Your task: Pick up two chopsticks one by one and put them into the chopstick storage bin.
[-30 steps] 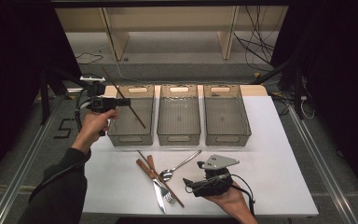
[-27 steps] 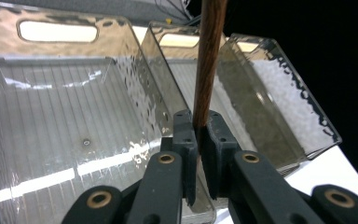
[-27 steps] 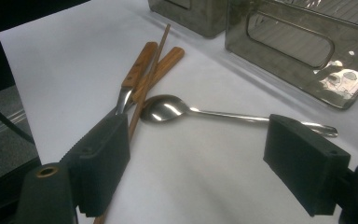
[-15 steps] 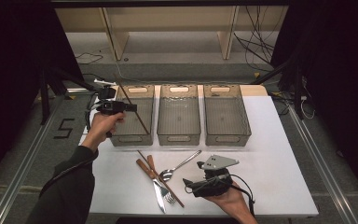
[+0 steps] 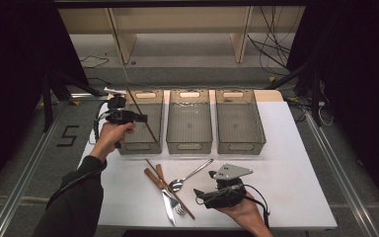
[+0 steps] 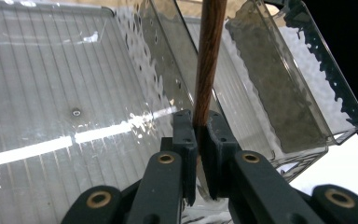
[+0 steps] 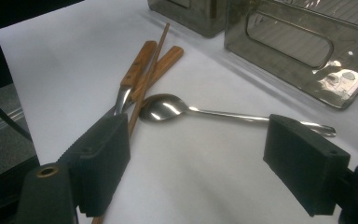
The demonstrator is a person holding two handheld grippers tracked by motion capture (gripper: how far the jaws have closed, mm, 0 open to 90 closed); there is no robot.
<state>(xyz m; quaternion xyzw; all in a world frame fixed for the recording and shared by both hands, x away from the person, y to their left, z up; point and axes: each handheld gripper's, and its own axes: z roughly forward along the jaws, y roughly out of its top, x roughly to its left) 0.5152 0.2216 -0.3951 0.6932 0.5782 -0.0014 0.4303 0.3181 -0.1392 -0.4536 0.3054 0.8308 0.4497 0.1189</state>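
Three clear bins (image 5: 189, 123) stand in a row at the far side of the white tabletop (image 5: 286, 163). The left tool (image 5: 140, 118) is clenched on one wooden chopstick (image 5: 143, 116), slanted over the left bin (image 5: 139, 144). Near the middle lie a second chopstick (image 5: 175, 190), one spoon (image 5: 190, 175), one knife (image 5: 160, 190) and one fork (image 5: 177, 207), overlapping. The right tool (image 5: 197, 195) rests released just beside them. Dark surroundings.

chopstick (image 6: 209, 60): you hold a dark reddish-brown, wood-grained stick
bins (image 5: 189, 121): you see smoky grey clear plastic, ribbed floors
spoon (image 7: 168, 108): shiny silver
knife and fork handles (image 7: 156, 63): warm brown wood
table (image 5: 286, 163): plain white
left gripper (image 6: 198, 123): your jaws are black, with brass-coloured pins
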